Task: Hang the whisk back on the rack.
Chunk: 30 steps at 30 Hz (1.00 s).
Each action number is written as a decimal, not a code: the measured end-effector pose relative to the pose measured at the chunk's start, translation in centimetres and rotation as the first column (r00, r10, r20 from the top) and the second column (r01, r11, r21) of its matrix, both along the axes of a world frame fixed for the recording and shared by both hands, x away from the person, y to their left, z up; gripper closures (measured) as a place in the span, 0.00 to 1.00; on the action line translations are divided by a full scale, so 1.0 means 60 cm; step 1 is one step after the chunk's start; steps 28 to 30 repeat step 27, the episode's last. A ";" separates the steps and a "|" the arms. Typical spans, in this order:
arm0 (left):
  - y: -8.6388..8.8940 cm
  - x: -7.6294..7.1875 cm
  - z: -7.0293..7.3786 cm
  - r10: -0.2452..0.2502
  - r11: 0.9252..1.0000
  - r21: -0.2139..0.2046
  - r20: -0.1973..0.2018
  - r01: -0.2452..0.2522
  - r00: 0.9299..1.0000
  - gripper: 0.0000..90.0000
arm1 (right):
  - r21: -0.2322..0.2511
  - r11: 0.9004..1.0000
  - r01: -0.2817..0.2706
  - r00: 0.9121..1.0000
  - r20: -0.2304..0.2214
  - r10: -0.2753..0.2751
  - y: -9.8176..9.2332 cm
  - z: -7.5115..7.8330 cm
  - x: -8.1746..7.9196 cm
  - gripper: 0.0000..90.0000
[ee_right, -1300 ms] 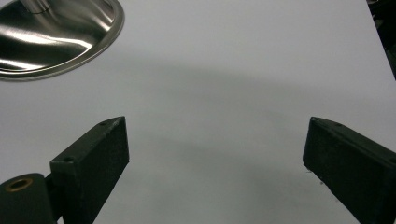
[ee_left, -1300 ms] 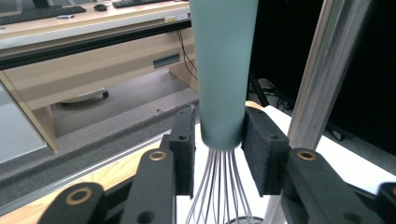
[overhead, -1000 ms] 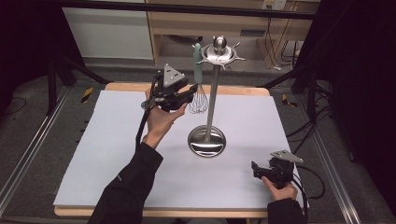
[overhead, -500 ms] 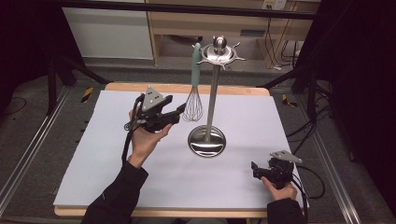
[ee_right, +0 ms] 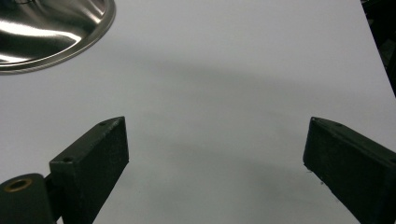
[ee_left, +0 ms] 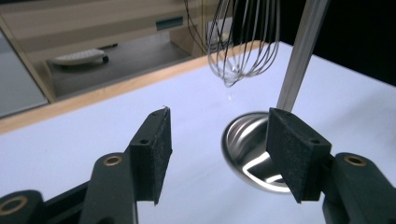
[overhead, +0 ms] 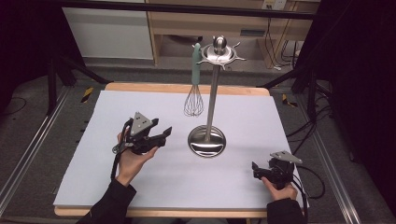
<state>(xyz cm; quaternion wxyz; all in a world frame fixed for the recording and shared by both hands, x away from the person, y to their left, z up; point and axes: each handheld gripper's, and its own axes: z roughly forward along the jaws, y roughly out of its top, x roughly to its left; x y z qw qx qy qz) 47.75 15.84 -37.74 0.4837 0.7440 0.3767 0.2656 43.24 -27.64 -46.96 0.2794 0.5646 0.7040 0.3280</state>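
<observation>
Already up on the stand (overhead: 213, 93), hanging by its green handle: whisk (overhead: 193, 100); left gripper (overhead: 161, 136) near the base, jaws apart, holding nothing; right gripper (overhead: 256, 169) low by the table edge, jaws wide apart; probably little left.

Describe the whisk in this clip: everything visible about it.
The whisk hangs upright from an arm of the steel utensil stand, its pale green handle on top and its thin silver wire loops below, clear of the white table cover. It sits left of the stand's pole. Neither gripper touches it; the left gripper is open, nearer the person.
</observation>
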 end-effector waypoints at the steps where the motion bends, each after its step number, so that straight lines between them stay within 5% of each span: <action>1: 0.004 -0.001 -0.004 0.002 1.000 0.007 -0.005 -0.002 1.000 0.44 | 0.002 1.000 0.003 1.000 -0.001 -0.003 0.000 0.000 0.000 0.08; 14: 0.081 -0.019 -0.072 0.084 0.996 0.036 -0.082 -0.081 0.993 0.38 | 0.013 0.999 0.035 0.999 -0.004 -0.035 -0.011 -0.002 -0.003 0.08; 26: 0.168 -0.039 -0.125 0.208 0.978 0.053 -0.159 -0.202 0.965 0.32 | -0.010 0.998 0.063 0.998 -0.021 -0.064 -0.020 -0.009 -0.004 0.08; 30: 0.168 -0.039 -0.125 0.208 0.978 0.053 -0.159 -0.202 0.965 0.31 | -0.010 0.998 0.063 0.998 -0.021 -0.064 -0.020 -0.009 -0.004 0.08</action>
